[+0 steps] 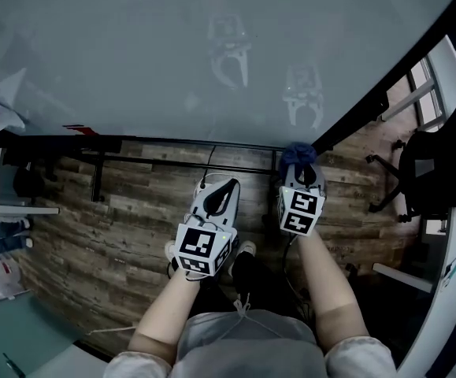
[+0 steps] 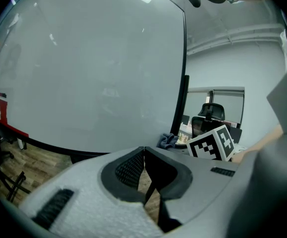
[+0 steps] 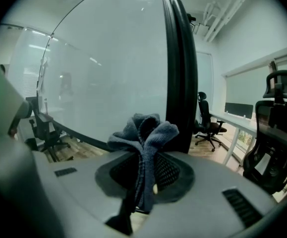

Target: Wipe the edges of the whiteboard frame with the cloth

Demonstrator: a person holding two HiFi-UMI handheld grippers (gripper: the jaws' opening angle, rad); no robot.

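The right tongs (image 3: pixel 144 162), clamped on a bunched blue cloth (image 3: pixel 144 129), hover near the lower corner of the whiteboard's black frame (image 3: pixel 181 68), seemingly ready to wipe; next the cloth likely needs pressing onto that edge, while the left tongs (image 2: pixel 144 152) sit closed, empty.

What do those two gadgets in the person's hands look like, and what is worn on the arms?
The left gripper and right gripper are pale grey plastic shells with black, mesh-textured pads lining the jaws. Each carries a white cube printed with black square markers. The arms are bare below short, light-coloured sleeves.
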